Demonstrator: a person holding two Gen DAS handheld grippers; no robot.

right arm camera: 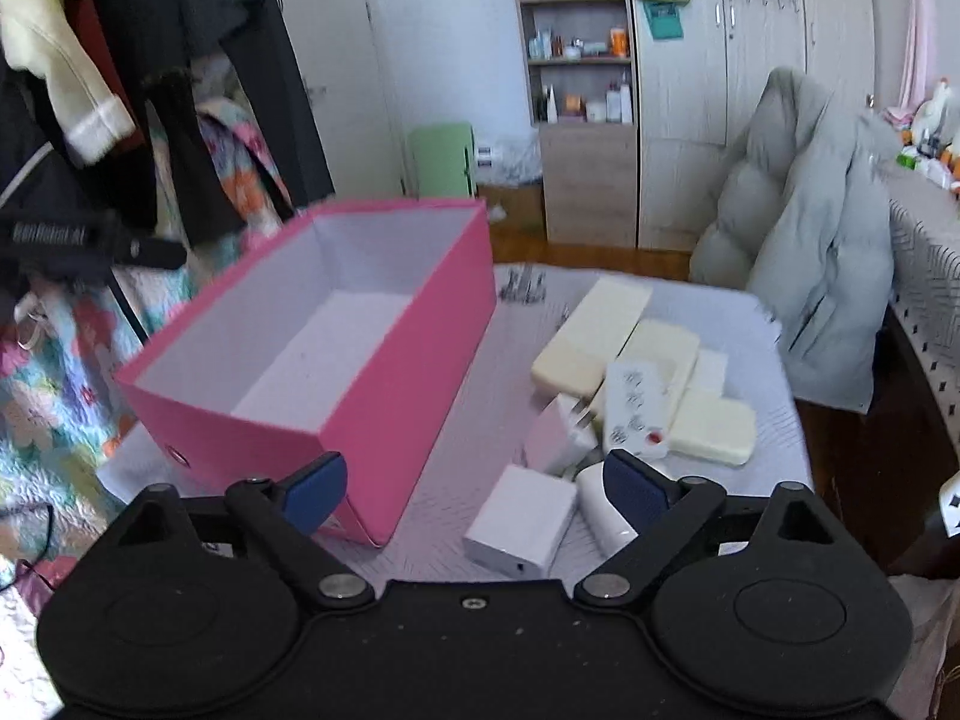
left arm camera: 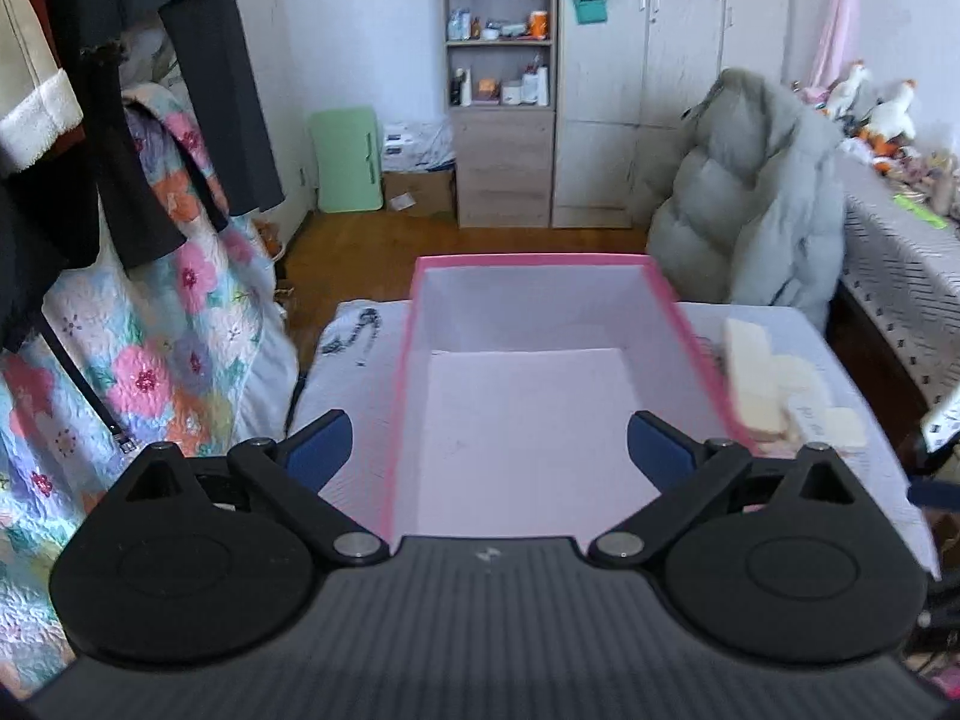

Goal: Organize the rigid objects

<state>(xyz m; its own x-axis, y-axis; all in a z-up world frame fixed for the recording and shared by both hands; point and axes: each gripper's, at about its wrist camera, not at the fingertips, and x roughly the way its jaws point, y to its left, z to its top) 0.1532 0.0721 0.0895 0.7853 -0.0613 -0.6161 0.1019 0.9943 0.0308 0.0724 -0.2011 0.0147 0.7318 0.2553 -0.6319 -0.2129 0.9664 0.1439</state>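
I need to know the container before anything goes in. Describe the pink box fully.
The pink box is a long rectangular open-topped carton, seemingly cardboard, bright pink outside and on the rim, white inside. It has no lid on, and nothing lies in it. A small metal eyelet sits in its near end wall. It stands upright on the pale cloth-covered surface, left of a cluster of white and cream items that lie beside it, apart from it. Neither gripper touches it.

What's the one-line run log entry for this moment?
open pink cardboard box: empty | small white rectangular charger block: on table, between right tool fingers | both tools: open
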